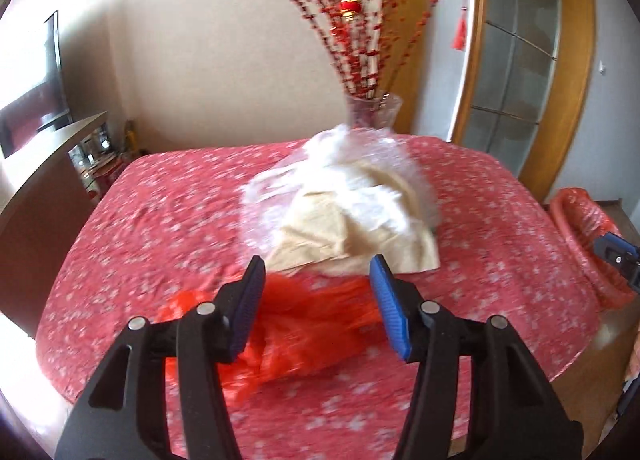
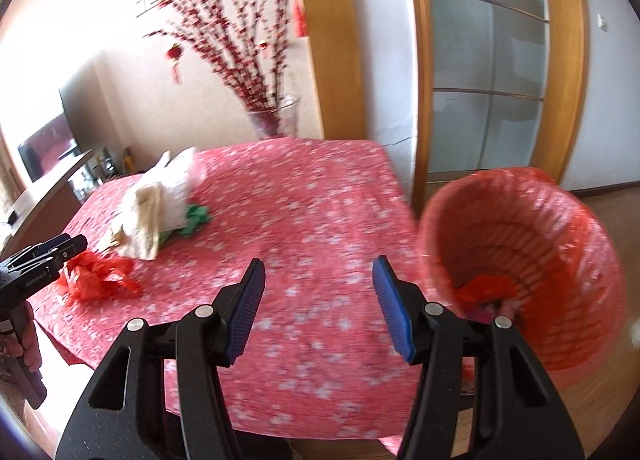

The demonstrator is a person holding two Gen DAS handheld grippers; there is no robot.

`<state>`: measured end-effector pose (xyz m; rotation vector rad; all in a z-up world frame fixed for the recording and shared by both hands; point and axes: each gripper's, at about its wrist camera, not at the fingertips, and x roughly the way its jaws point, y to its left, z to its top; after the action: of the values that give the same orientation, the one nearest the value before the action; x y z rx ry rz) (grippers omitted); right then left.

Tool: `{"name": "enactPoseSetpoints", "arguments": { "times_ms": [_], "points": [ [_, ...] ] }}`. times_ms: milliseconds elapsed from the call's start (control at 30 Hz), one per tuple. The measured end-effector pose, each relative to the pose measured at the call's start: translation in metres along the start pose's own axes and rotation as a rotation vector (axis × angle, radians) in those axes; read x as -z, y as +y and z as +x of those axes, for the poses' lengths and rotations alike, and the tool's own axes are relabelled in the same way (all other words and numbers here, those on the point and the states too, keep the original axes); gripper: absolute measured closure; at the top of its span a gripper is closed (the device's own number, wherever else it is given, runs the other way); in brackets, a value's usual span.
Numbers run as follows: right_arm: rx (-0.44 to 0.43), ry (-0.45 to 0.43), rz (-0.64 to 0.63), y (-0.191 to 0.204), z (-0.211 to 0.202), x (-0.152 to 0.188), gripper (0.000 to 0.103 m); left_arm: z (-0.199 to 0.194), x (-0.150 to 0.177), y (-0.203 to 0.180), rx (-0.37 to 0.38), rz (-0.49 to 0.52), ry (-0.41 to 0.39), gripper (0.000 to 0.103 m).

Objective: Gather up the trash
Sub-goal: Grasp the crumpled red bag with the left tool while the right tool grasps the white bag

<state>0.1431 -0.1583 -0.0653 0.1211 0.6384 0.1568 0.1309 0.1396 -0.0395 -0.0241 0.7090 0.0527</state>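
A crumpled red plastic bag [image 1: 304, 328] lies on the red flowered tablecloth [image 1: 160, 228], just below and between the open fingers of my left gripper [image 1: 316, 300]. Behind it sits a clear bag with beige paper and white tissue [image 1: 344, 216]. In the right wrist view the same red bag [image 2: 96, 276] and pile [image 2: 156, 204] lie at the left, with green scraps [image 2: 196, 218] beside the pile. My right gripper [image 2: 318, 302] is open and empty over the table edge. A basket lined with a red bag [image 2: 532, 256] stands off the table's right side, with trash inside.
A glass vase with red blossom branches [image 1: 372, 112] stands at the table's far edge. A wooden sliding door [image 2: 488, 60] is behind the basket. A TV and low cabinet [image 1: 36, 100] are at the left. The left gripper shows in the right wrist view [image 2: 36, 260].
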Motion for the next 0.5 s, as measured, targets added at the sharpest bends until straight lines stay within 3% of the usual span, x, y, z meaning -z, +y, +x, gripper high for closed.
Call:
{"name": "enactPoseSetpoints", "arguments": {
  "times_ms": [300,500],
  "points": [
    [-0.047,0.024,-0.036,0.035,0.01,0.008,0.046,0.024,0.028,0.03,-0.034,-0.054,0.089,0.047],
    [-0.049,0.032,-0.045,0.043,0.011,0.011,0.046,0.032,0.033,0.031,-0.03,-0.065,0.097,0.046]
  ]
}}
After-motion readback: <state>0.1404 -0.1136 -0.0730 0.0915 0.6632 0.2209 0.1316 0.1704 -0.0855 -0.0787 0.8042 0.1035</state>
